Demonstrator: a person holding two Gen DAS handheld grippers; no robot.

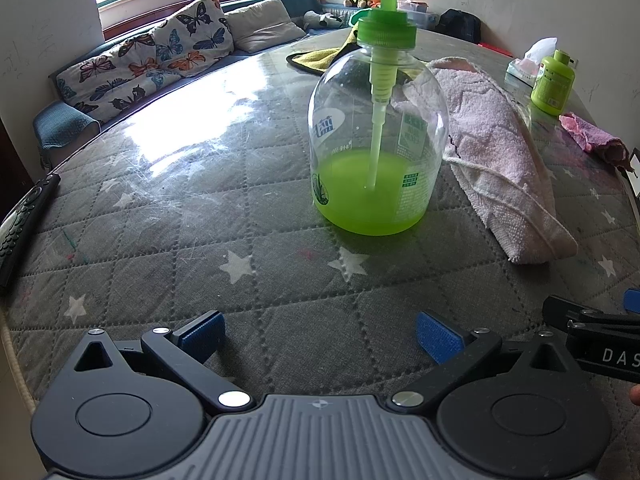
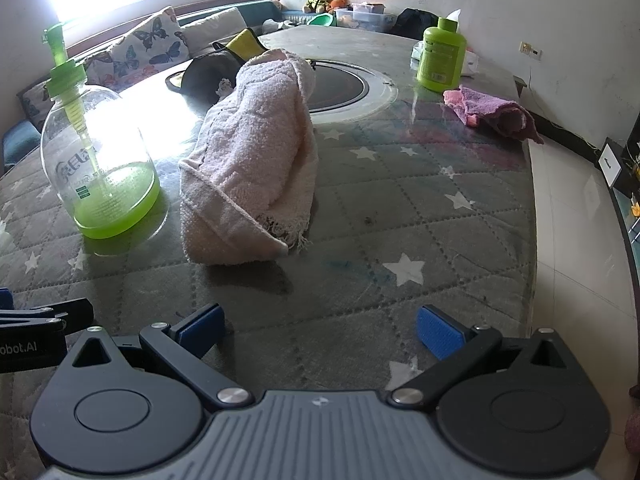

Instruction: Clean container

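On the quilted star-patterned table (image 1: 168, 240), a clear pump bottle (image 1: 376, 132) stands upright, its bottom third filled with green liquid. A rolled pale pink towel (image 2: 256, 152) lies just beside it, to its right. The left gripper (image 1: 320, 338) hangs low over the table in front of the bottle, jaws spread wide and empty. The right gripper (image 2: 320, 336) faces the towel, equally wide and empty. A small green bottle (image 2: 440, 54) stands farther back beside a purple cloth (image 2: 492, 110).
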